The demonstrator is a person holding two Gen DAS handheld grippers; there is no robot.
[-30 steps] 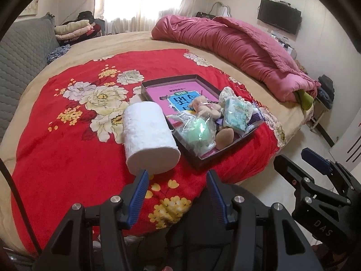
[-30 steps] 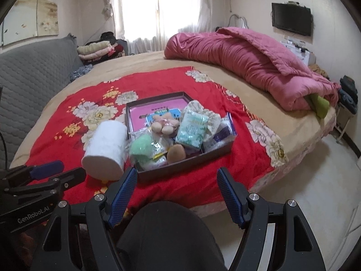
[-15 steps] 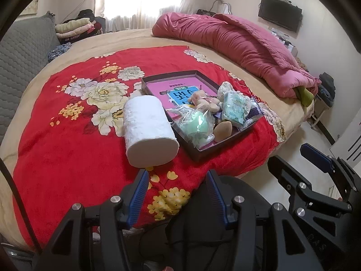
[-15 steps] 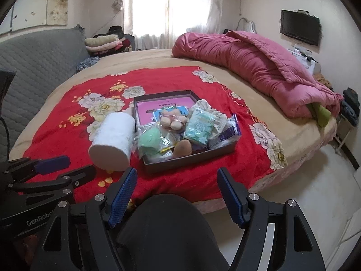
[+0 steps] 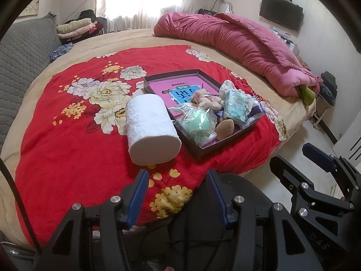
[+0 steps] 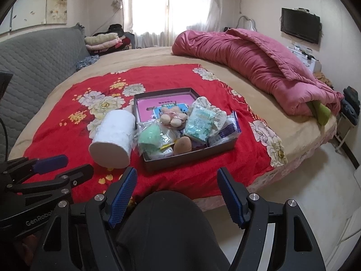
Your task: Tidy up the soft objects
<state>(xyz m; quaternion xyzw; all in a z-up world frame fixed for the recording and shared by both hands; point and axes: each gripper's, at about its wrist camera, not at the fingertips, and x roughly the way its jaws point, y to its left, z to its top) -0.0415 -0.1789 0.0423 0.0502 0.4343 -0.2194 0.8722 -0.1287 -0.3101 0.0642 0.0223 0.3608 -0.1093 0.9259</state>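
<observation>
A white paper roll (image 5: 151, 127) (image 6: 112, 140) lies on its side on the red flowered blanket (image 5: 67, 140), touching the left wall of a dark shallow box (image 5: 203, 151) (image 6: 187, 159). In the box lie a green sponge in a clear bag (image 5: 198, 124) (image 6: 153, 137), a tan sponge (image 5: 225, 127) (image 6: 182, 145), a mint tissue pack (image 5: 237, 107) (image 6: 199, 122) and beige puffs (image 6: 172, 117). My left gripper (image 5: 178, 194) hangs open near the bed's front edge, short of the roll, with nothing in it. Over a dark knee my right gripper (image 6: 177, 196) is open and empty too.
A rolled pink duvet (image 6: 259, 67) fills the bed's back right. A grey quilted headboard (image 6: 33, 63) stands at the left, folded clothes (image 6: 103, 41) behind. White floor (image 6: 304, 192) and a small stand lie right of the bed.
Both views have drawn back and tilted up slightly, so the bed sits a little farther off. The objects have not moved and both grippers stay open.
</observation>
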